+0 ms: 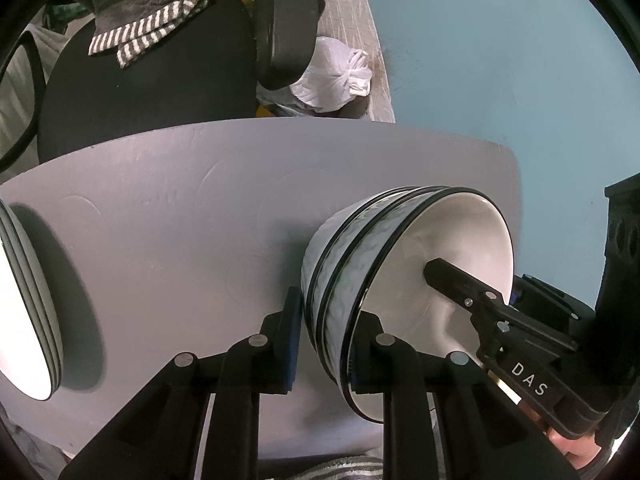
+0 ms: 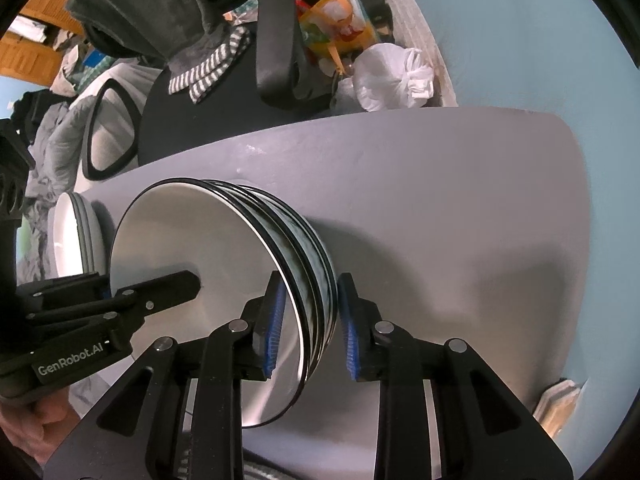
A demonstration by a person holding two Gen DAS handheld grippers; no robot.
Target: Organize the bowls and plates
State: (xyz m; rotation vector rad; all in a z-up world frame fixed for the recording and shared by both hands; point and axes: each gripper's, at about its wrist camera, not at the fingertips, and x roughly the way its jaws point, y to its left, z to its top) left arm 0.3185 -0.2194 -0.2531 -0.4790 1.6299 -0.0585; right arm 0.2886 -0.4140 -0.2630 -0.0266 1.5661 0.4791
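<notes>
Blue pads are pinching both sides of a nested bowl stack [image 1: 404,280] on the grey table [image 1: 160,220].

Your left gripper [image 1: 326,344] is clamping the near-left rim wall while your right gripper [image 2: 310,328] is straddling the opposite rim, inner pad touching, outer pad seemingly just clear, so I am judging you are steadying the stack for a two-handed move. I am counting about three bowls nested, sitting near the table's right edge, and one stack of plates [image 1: 28,300], roughly three, resting at its left edge.
</notes>
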